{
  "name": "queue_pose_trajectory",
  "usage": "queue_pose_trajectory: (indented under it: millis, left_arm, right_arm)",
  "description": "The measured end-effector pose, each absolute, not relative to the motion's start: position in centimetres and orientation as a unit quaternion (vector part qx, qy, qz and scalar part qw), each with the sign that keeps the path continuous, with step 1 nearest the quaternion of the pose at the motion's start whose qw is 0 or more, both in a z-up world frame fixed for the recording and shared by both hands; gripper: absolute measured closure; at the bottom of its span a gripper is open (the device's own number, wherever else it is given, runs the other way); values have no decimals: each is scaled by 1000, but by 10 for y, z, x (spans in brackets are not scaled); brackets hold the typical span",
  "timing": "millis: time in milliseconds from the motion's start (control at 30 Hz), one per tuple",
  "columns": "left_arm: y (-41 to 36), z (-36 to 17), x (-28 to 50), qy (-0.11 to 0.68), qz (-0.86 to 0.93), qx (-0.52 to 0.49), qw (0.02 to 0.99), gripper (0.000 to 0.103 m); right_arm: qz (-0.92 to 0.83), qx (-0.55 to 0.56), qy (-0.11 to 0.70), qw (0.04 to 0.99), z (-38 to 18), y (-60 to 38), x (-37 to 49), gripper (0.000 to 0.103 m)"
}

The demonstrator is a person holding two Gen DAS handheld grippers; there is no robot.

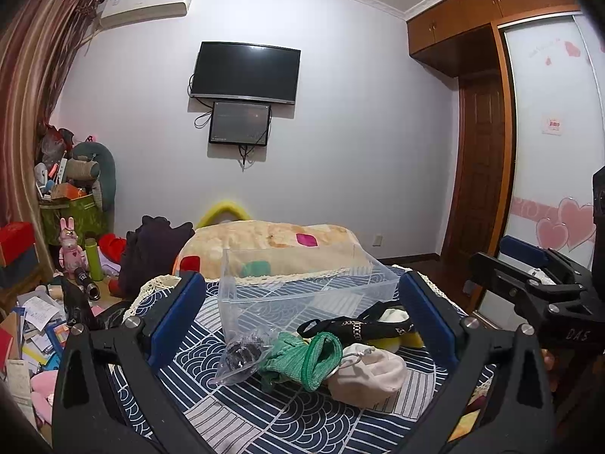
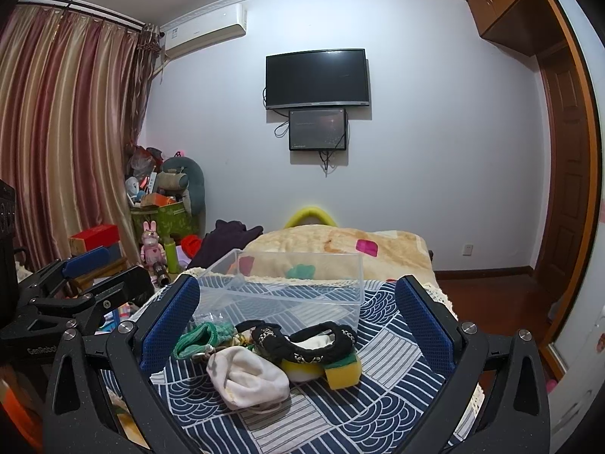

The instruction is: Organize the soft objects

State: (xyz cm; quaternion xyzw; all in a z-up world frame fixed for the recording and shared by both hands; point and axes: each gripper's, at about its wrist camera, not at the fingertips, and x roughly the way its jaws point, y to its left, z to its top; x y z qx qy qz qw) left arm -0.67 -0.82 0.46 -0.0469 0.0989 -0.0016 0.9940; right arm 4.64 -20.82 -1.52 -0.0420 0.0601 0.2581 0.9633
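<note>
I am holding both grippers, left and right, spread wide and empty over the pile: pouch, sponge, bin.

green glove, yellow sponge, navy-patterned cloth

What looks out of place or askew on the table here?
Nothing is spilled or damaged. The clear bin stands upright and holds nothing, while the green glove, white pouch, black strap and yellow sponge lie heaped in front of it. Both claws are open.
</note>
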Motion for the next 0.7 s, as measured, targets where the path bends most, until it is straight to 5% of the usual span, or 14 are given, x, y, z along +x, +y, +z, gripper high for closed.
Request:
queue_pose_trajectory:
  millis: [567,700]
  left_arm:
    - [4,-13,14,146,-3,-58,988,0]
    - [12,-24,25,171,10,-61,983,20]
  right_arm:
    - [258,-45,88,961,-24,-204,61,0]
    - [243,-55,104,963,-35,-203,71,0]
